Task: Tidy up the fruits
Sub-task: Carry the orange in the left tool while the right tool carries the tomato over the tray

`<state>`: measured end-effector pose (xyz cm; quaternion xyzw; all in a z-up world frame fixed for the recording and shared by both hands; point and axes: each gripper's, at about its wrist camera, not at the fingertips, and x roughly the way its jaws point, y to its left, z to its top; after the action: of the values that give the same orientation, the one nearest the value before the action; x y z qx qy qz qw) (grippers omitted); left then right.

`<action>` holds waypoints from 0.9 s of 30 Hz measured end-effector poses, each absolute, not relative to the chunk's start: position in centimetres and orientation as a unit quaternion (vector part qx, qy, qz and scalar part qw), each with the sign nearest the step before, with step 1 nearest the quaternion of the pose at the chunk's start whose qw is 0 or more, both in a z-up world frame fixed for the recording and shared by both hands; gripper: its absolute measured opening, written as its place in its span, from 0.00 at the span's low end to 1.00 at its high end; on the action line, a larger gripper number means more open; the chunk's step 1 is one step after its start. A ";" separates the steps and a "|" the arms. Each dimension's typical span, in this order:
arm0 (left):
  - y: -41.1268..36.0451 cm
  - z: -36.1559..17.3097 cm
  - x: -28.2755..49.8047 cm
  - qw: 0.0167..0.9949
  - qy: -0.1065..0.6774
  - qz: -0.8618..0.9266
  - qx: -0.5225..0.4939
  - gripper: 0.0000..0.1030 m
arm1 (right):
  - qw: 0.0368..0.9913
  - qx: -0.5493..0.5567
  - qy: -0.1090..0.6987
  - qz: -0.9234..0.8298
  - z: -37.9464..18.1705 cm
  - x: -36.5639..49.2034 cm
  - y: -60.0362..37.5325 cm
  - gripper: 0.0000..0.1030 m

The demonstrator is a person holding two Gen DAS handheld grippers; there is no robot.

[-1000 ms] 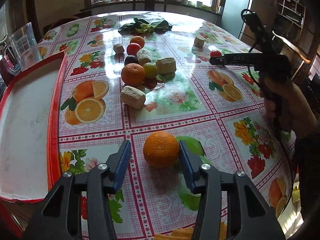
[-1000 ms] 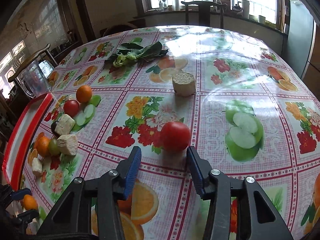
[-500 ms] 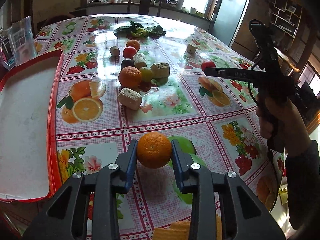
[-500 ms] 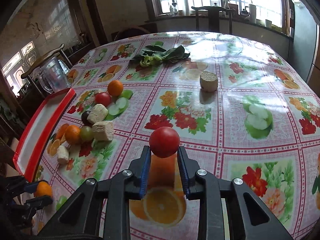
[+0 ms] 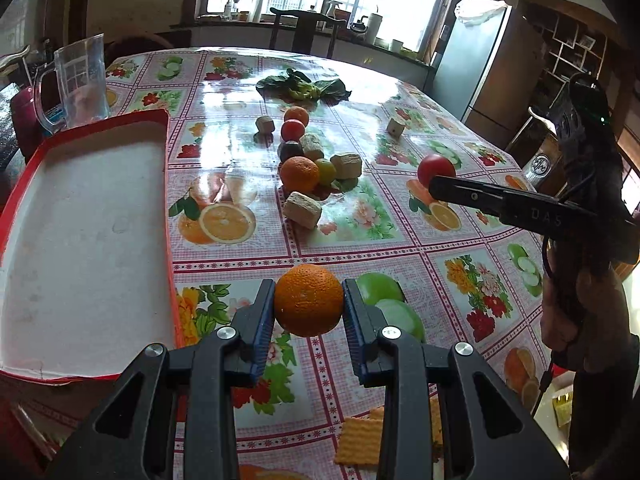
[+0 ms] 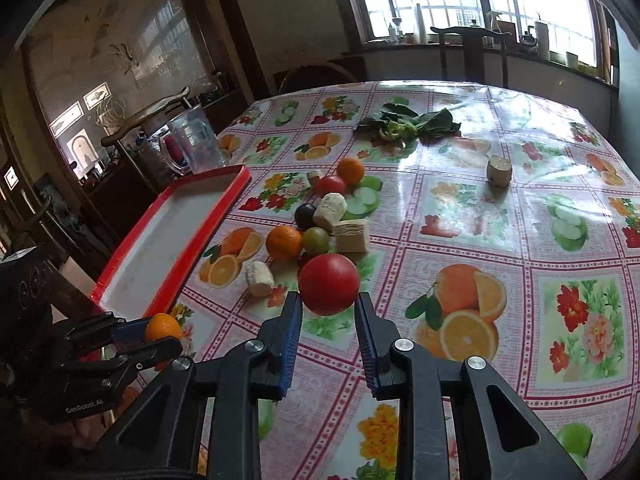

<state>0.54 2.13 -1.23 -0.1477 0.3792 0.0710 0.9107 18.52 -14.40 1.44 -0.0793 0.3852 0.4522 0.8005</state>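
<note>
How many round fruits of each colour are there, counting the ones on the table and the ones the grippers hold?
Orange round fruits: 3, one in the left gripper
Red round fruits: 2, one in the right gripper
Dark purple round fruit: 1
Yellow-green round fruit: 1
Total: 7

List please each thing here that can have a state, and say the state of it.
left gripper: shut on the orange
orange: held between the pads, off the table
right gripper: shut on the red fruit
red fruit: held, lifted
red tray: nothing in it
clear jug: upright, looks empty
leafy greens: lying flat on the table
fruit pile: resting on the table
</note>
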 end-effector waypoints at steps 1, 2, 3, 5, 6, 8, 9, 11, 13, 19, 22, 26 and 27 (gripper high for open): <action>2.4 -1.1 0.2 0.911 0.377 0.074 -0.150 0.29 | 0.799 -0.082 0.384 0.456 1.5 18.1 -14.1 0.26; 2.6 -1.0 -0.2 0.911 0.375 0.076 -0.152 0.29 | 0.797 -0.082 0.384 0.460 1.6 17.6 -13.7 0.26; 2.9 -0.9 -0.5 0.912 0.372 0.079 -0.154 0.29 | 0.794 -0.081 0.384 0.465 1.6 17.2 -13.4 0.26; 3.6 -0.8 -1.2 0.912 0.368 0.086 -0.159 0.29 | 0.787 -0.081 0.384 0.476 1.7 16.3 -12.7 0.26; 3.9 -0.8 -1.6 0.912 0.366 0.090 -0.161 0.29 | 0.783 -0.083 0.384 0.482 1.8 15.8 -12.3 0.26; 4.6 -0.7 -2.3 0.912 0.362 0.098 -0.167 0.29 | 0.778 -0.087 0.381 0.492 1.9 14.9 -11.3 0.26; 4.9 -0.5 -2.5 0.912 0.360 0.101 -0.169 0.29 | 0.775 -0.089 0.380 0.497 2.0 14.4 -10.8 0.26; 5.7 -0.4 -3.2 0.912 0.356 0.110 -0.174 0.29 | 0.768 -0.089 0.380 0.508 2.1 13.7 -9.9 0.26; 6.5 -0.2 -4.0 0.912 0.350 0.120 -0.178 0.29 | 0.762 -0.091 0.379 0.518 2.2 12.9 -8.9 0.26; 9.4 0.0 -5.8 0.908 0.337 0.155 -0.193 0.29 | 0.739 -0.098 0.380 0.548 2.2 10.6 -5.8 0.26; 11.0 0.0 -6.6 0.906 0.332 0.171 -0.200 0.29 | 0.727 -0.103 0.380 0.562 2.3 9.5 -4.2 0.26; 13.2 -0.2 -7.9 0.901 0.325 0.193 -0.212 0.29 | 0.712 -0.112 0.381 0.580 2.2 8.1 -2.1 0.26; 13.6 -0.2 -8.2 0.900 0.324 0.198 -0.214 0.29 | 0.708 -0.117 0.381 0.583 2.1 7.7 -1.5 0.26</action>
<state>-8.17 13.64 -0.25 -0.2141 0.3240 0.1975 0.9001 7.72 -1.53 2.12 -0.1166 0.3810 0.5832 0.7078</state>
